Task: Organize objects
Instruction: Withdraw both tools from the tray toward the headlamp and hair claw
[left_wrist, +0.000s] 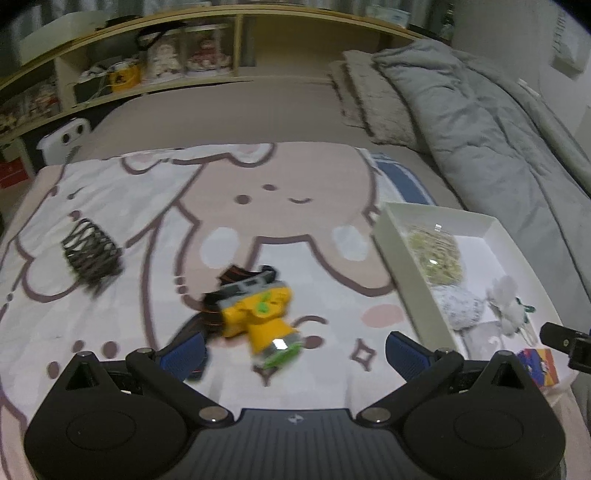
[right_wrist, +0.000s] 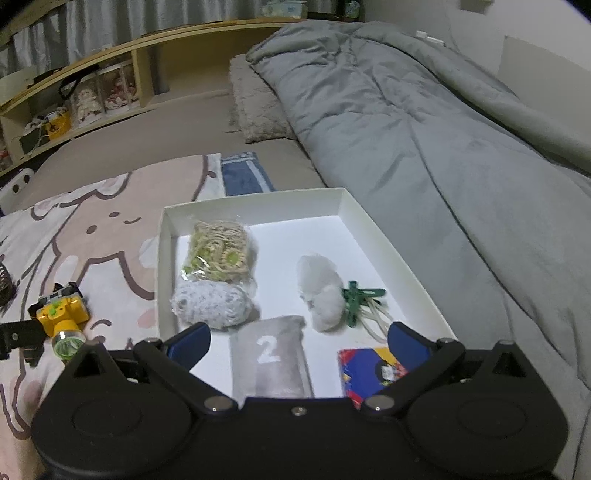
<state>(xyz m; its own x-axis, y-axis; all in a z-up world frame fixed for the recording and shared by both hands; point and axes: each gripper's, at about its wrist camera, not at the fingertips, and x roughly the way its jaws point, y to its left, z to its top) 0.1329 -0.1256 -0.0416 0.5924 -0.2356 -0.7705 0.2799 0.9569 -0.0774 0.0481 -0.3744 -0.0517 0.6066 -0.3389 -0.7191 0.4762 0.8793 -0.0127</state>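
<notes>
Left wrist view: low over cartoon blanket (left_wrist: 110, 192), facing shelf. Right wrist view: above white tray (right_wrist: 388, 240). Shared: yellow headlamp (left_wrist: 258, 314), tray.

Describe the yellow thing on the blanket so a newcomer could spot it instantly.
Start from the cartoon-print blanket spread on the bed, left of the white tray. The yellow headlamp lies on the blanket just ahead of the open left gripper. It alone is bright yellow, with a clear round lens and dark strap; the only other loose item there is a black mesh piece.
</notes>
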